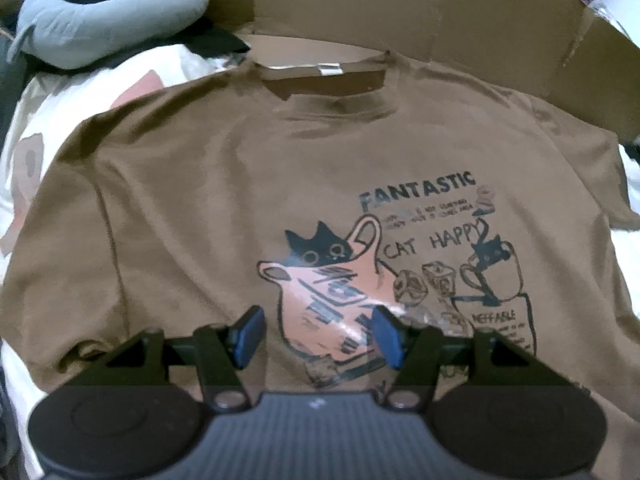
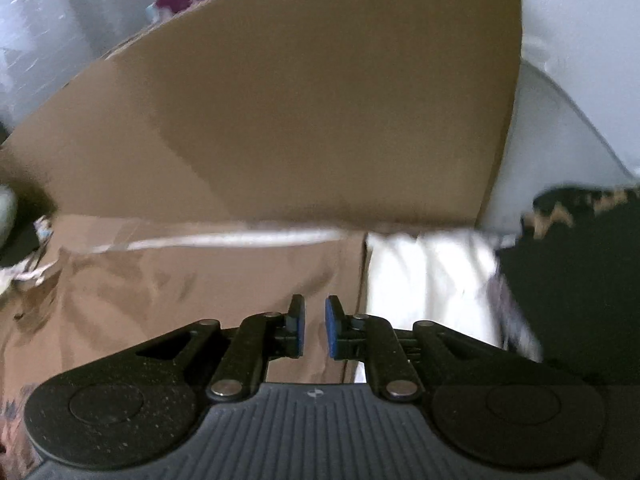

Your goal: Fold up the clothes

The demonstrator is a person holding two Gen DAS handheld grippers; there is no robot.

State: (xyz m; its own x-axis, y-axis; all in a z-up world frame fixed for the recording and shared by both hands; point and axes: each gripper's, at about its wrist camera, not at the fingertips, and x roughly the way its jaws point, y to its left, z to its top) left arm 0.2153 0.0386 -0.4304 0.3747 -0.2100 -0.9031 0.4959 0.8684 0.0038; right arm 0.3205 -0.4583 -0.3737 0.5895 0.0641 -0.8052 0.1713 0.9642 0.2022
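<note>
One brown T-shirt (image 1: 208, 184) lies spread face up on a white bed cover (image 1: 24, 184), its collar (image 1: 324, 80) toward the far edge and its long axis running from there back toward the left wrist camera; its hem is hidden behind the left gripper (image 1: 316, 334). Print on the chest reads "FANTASTIC" and "CAT HAPPY", with smaller lines too blurred to read. That gripper hangs over the printed area with its blue pads wide apart and nothing between them. Beyond the collar stands a flattened cardboard sheet (image 1: 460, 12), and a grey neck pillow (image 1: 108, 16) sits at the far left corner. From the right wrist view, the right gripper (image 2: 315, 330) shows a narrow gap between its pads, empty, over brown fabric (image 2: 160, 280) near the shirt's right edge, where the white bed cover (image 2: 424, 280) and a dark cloth (image 2: 580, 280) show; this view is motion-blurred
</note>
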